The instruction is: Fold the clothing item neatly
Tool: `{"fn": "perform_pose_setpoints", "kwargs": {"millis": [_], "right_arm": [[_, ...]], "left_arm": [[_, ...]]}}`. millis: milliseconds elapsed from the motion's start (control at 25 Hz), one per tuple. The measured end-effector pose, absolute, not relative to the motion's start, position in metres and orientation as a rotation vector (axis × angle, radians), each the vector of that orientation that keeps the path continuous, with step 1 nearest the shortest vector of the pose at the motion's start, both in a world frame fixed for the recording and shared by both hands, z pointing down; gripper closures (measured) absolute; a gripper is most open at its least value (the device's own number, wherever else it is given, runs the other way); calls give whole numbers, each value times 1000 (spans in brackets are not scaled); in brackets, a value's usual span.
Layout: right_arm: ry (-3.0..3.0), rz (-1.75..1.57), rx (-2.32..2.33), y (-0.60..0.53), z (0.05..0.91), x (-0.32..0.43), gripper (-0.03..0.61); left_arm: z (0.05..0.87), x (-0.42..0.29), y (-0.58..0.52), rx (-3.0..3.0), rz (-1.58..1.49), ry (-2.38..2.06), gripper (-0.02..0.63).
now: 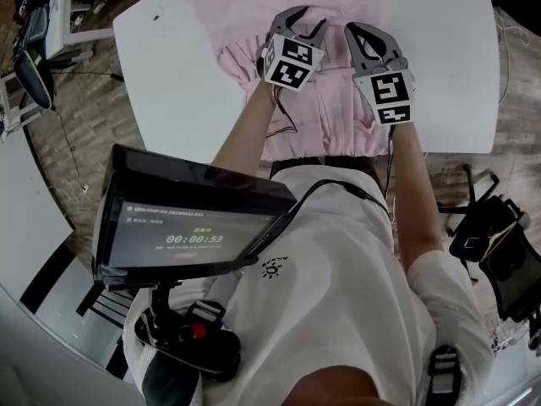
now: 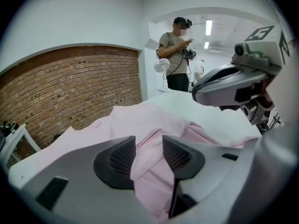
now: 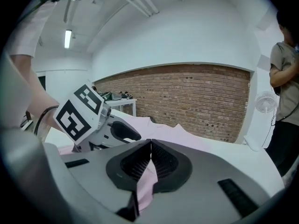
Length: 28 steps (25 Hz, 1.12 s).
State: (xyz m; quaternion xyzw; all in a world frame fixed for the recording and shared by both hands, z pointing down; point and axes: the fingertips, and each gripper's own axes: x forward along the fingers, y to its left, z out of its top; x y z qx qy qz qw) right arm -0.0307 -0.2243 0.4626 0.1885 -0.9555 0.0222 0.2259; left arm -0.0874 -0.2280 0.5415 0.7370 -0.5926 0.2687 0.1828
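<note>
A pale pink garment (image 1: 245, 24) lies crumpled across the white table (image 1: 439, 57). My left gripper (image 1: 300, 17) sits over its bunched middle. In the left gripper view its jaws (image 2: 148, 146) stand apart, with a fold of the pink fabric (image 2: 149, 171) running loosely through the gap and neither pad pressing on it. My right gripper (image 1: 359, 32) is just to the right of the left one. In the right gripper view (image 3: 150, 146) its pads meet on a thin strip of pink cloth (image 3: 147, 183) that hangs below them. The left gripper's marker cube (image 3: 77, 113) shows close beside it.
A dark screen (image 1: 194, 222) on a stand hangs in front of the person's body. A black chair (image 1: 494, 235) is at the right of the table and equipment lies at the far left. A person (image 2: 176, 55) stands beyond the table near a fan (image 2: 162, 65). A brick wall (image 3: 196, 101) lies behind.
</note>
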Motion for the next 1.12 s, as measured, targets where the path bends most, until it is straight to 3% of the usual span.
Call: {"fn": "perform_pose_setpoints", "kwargs": {"millis": [520,640,720,1040,1120], "right_arm": [[-2517,-152,448,-231,520,-70,572],[-2459,-205,421,-237,541,-107,496],[-2436,-232,405,-240,556,-138,480],[-2362,-243,453,-251,574,-141,488],[-2360,-228,492,-257,569,-131,557]], "left_arm": [[582,-161,-173,1883,892,-1715,436],[602,-179,-165,1868,889,-1648,436],[612,-199,-163,1858,857,-1632,436],[607,-184,-165,1880,762,-1655,436],[604,-179,-165,1886,757,-1661,436]]}}
